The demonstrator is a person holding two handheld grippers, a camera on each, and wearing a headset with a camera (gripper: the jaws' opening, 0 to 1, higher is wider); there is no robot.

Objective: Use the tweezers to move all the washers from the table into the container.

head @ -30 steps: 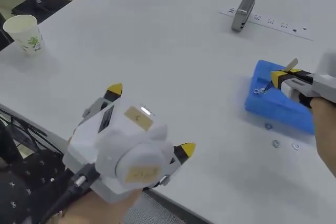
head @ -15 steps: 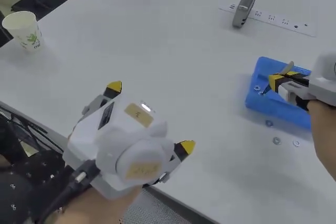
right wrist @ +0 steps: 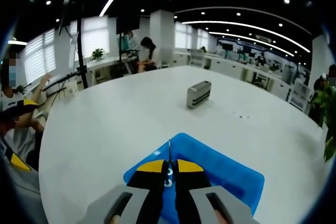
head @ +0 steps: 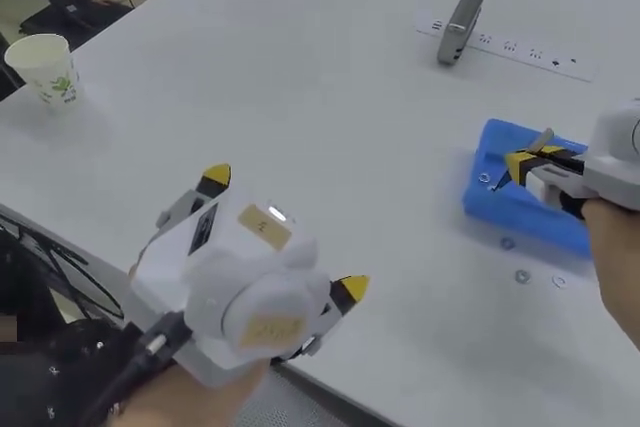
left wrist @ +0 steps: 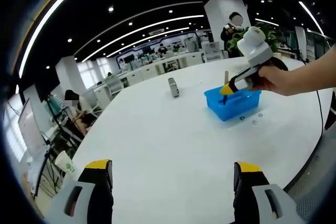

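Over the blue container [head: 515,209], our right claw [head: 520,165] is clamped on the tweezers [head: 541,138], whose tips point down inside it near a washer [head: 485,179] lying there. Three more washers [head: 522,276] lie on the white surface [head: 300,77] just beside the container's near wall. We judge them light, thin, hard and slippery, so the tips should pinch across a ring's band, one tip through the hole. Our left claw [head: 283,231] hangs spread wide and empty near the surface's edge.
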